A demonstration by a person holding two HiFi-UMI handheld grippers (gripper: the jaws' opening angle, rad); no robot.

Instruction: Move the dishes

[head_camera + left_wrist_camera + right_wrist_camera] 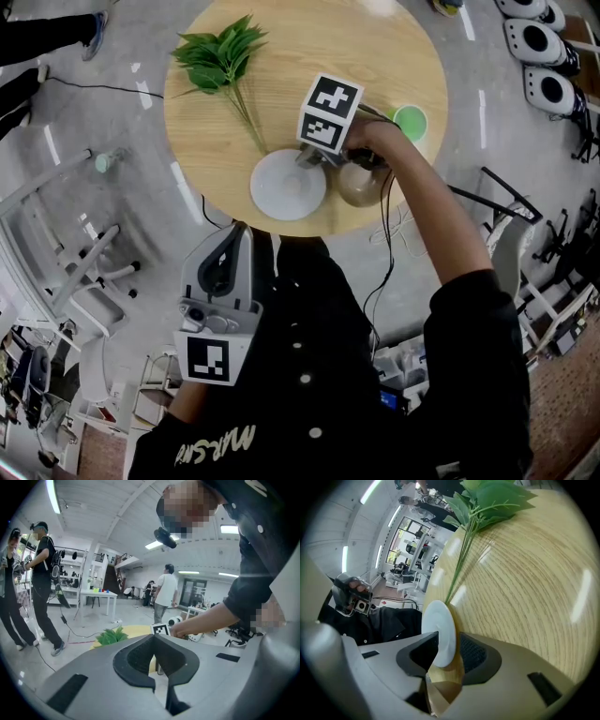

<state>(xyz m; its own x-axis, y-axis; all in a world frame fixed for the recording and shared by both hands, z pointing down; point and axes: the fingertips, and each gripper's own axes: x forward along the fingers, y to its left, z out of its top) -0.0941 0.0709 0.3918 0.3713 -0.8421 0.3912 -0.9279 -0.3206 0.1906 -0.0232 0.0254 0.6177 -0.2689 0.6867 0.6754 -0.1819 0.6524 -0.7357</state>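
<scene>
Noting layout from the head view. Round wooden bench; white plate lies flat at its 6 o'clock, close to the near edge. Brown bowl is just beside the plate at the plate's 3 o'clock; I cannot tell whether they touch. Leafy sprig is at the bench's 10 o'clock, with its stem running down toward the plate's 11 o'clock. Green cup is at 3 o'clock, well apart from the plate.

Right gripper: fingers stand apart astride the plate's 3 o'clock rim. The rim sits in the gap and bare wood shows past it, so the pads are not pressing. Left gripper: held off the bench below its 6 o'clock edge, fingers together on nothing.

Risks, as I judge them:
- The plate is so near the edge that a sideways nudge from my right fingers could push it off.
- The bite covers the rim only. If I close and lift, the far side may droop and the plate may pivot out.
- The bowl lies right under my right gripper, so a careless swing could knock it.

Plate: plain white, round, shallow, with a smooth, faintly glossy face and a thin rim. Empty. It is probably slick against the pads.
</scene>
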